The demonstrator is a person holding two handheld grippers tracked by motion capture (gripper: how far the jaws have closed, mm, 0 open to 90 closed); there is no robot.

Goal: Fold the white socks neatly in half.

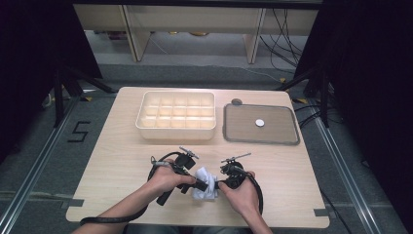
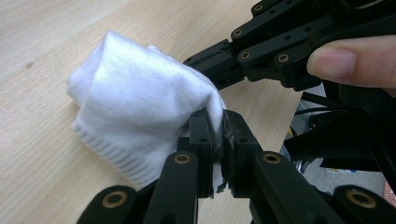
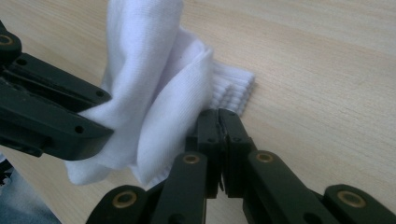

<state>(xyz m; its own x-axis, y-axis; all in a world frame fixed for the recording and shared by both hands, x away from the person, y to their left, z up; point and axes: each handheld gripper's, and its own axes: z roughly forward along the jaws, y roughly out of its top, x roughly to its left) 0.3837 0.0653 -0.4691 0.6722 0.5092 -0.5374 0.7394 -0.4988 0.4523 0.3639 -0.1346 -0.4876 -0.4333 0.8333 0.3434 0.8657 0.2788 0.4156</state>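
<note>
A bunched white sock (image 1: pixel 204 185) with a ribbed cuff lies near the table's front edge between my two hands. The left gripper (image 1: pixel 198 185) comes at it from the left, the right gripper (image 1: pixel 218 185) from the right. In the left gripper view the sock (image 2: pixel 140 107) is pinched between the shut left gripper (image 2: pixel 218 135), and the right gripper (image 2: pixel 201 63) reaches into the fabric from the top right. In the right gripper view the right gripper (image 3: pixel 219 133) is closed on the sock's (image 3: pixel 159 93) edge beside the cuff, and the left gripper (image 3: pixel 95 114) holds the fabric at the left.
A cream tray with many small compartments (image 1: pixel 175 131) stands at the back centre. To its right is a flat grey tray (image 1: pixel 275 131) holding a small white disc (image 1: pixel 260 123), with a small dark round object (image 1: pixel 236 102) behind it. The wooden table (image 1: pixel 122 146) shows bare on both sides.
</note>
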